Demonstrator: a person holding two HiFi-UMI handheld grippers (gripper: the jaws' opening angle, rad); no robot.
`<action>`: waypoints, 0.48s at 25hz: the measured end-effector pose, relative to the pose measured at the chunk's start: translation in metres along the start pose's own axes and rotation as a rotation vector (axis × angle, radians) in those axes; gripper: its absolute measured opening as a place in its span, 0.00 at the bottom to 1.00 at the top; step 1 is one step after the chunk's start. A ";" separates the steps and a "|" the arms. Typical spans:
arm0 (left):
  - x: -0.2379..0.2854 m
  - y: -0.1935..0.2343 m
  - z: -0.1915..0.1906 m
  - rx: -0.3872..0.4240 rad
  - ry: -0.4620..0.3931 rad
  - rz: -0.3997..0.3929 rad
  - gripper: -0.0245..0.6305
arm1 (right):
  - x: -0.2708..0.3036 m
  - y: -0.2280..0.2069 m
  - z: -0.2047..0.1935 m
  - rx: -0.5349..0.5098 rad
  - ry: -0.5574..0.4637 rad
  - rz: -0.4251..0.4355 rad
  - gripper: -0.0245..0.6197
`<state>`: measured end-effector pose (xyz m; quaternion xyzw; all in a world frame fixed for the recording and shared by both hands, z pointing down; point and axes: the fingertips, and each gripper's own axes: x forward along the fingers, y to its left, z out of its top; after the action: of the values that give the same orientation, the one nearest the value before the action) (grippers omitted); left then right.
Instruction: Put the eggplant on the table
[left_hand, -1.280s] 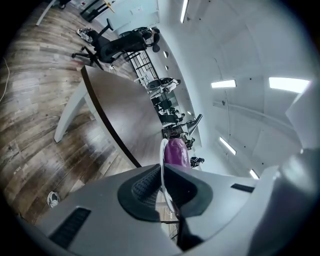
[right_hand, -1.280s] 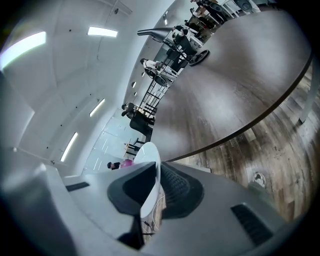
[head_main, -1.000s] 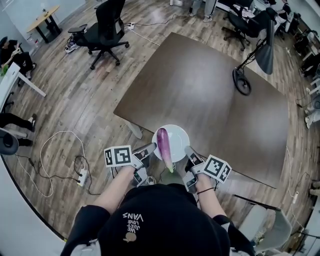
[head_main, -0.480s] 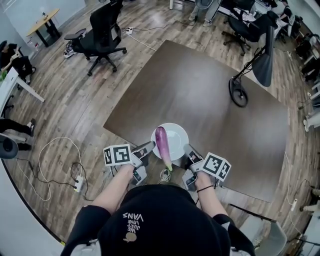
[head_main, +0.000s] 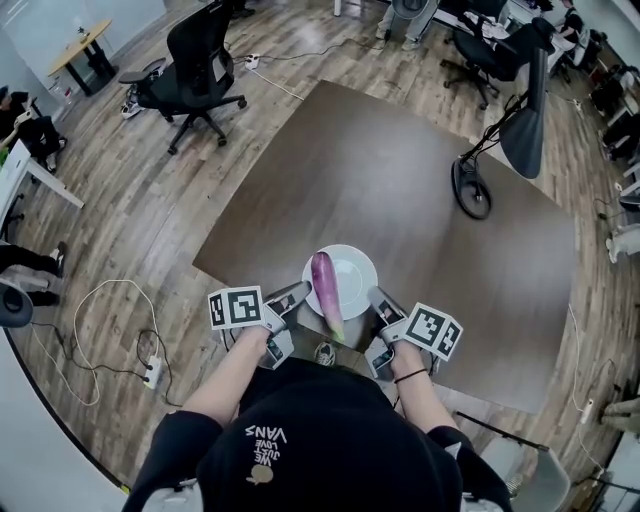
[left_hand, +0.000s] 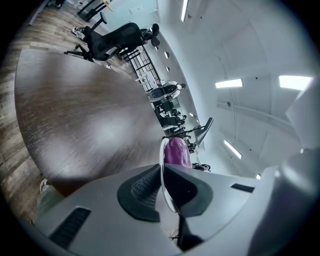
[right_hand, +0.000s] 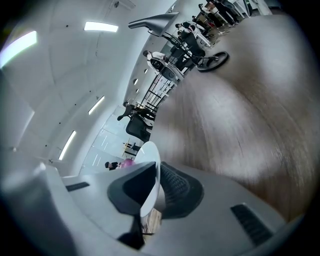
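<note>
A purple eggplant (head_main: 325, 288) with a green stem lies across a white plate (head_main: 355, 275), carried above the near edge of a dark brown table (head_main: 400, 190). My left gripper (head_main: 298, 295) is shut on the plate's left rim; in the left gripper view the plate's thin edge (left_hand: 163, 165) sits clamped between the pads, with the eggplant (left_hand: 176, 151) beyond. My right gripper (head_main: 376, 301) is shut on the right rim; in the right gripper view the white plate (right_hand: 150, 172) stands pinched between the pads.
A black desk lamp (head_main: 500, 135) stands at the table's far right. A black office chair (head_main: 190, 65) is on the wooden floor at the far left. Cables and a power strip (head_main: 150, 370) lie on the floor to my left. More chairs and desks line the back.
Both grippers have carried the plate with the eggplant forward, from over the floor at the table's edge to above the tabletop. The grip on the rims is unchanged.
</note>
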<state>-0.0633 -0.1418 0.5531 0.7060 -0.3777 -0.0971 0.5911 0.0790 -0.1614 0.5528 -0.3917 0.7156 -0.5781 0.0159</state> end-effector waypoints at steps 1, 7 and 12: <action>0.003 0.001 0.002 0.001 0.008 0.001 0.07 | 0.002 -0.002 0.002 0.004 -0.002 -0.006 0.09; 0.020 0.016 0.026 0.005 0.071 0.008 0.07 | 0.025 -0.007 0.013 0.037 -0.041 -0.042 0.09; 0.036 0.015 0.054 0.027 0.137 0.002 0.07 | 0.039 -0.004 0.028 0.069 -0.098 -0.071 0.09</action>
<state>-0.0762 -0.2061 0.5624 0.7186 -0.3383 -0.0427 0.6061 0.0674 -0.2070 0.5633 -0.4440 0.6792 -0.5828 0.0437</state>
